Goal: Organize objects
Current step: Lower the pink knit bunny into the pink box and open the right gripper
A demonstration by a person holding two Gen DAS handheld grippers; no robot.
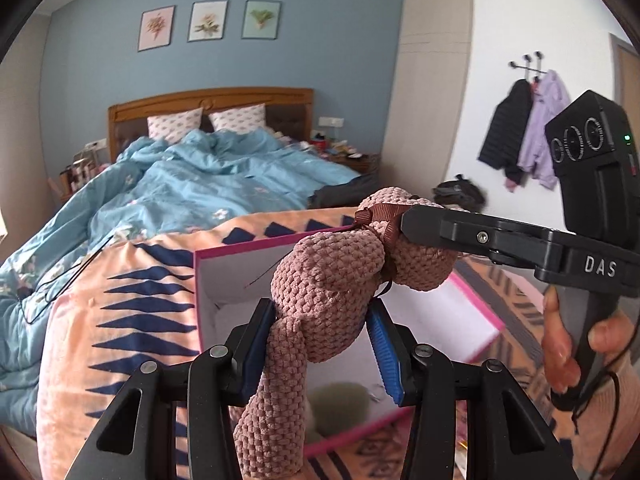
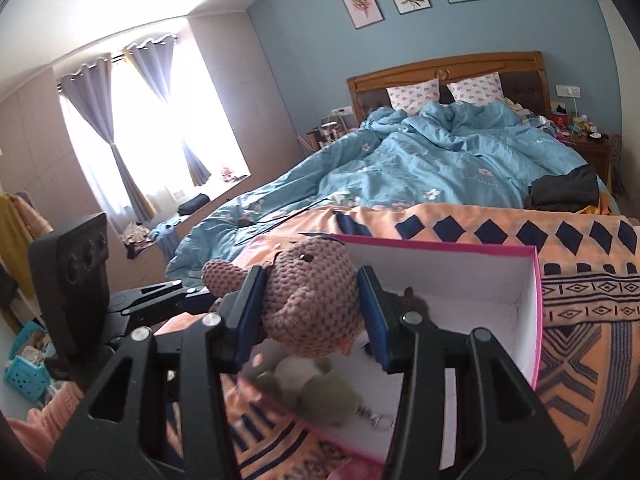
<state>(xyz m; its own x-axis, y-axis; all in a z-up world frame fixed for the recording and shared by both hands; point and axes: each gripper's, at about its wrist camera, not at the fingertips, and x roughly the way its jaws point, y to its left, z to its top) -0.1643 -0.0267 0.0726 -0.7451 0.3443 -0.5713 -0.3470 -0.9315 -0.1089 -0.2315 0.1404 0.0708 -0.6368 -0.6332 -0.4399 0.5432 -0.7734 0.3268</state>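
Across the room, largest to smallest:
Bed (image 2: 440, 160): one, covered by a blue quilt (image 1: 192, 184); its near end is overlaid by an orange patterned blanket (image 1: 132, 280). Two pillows are seen at the headboard.
Pictures (image 1: 208, 20): three, hung in a row on the blue wall.
Box (image 2: 534, 312): one, pink-edged, white inside, set on the blanket; its near side is cut off by the grippers. A greenish soft thing (image 2: 316, 392) lies inside, blurred, hard to make out.
Toy (image 1: 332, 280): one pink knitted plush, held above the open box; its lower end is cut off at the frame edge.
Left gripper (image 1: 320, 344): closed partway, pads pressed on the toy's body.
Right gripper (image 2: 312, 312): closed partway on the toy's head; a hand (image 1: 568, 344) is seen on its handle.
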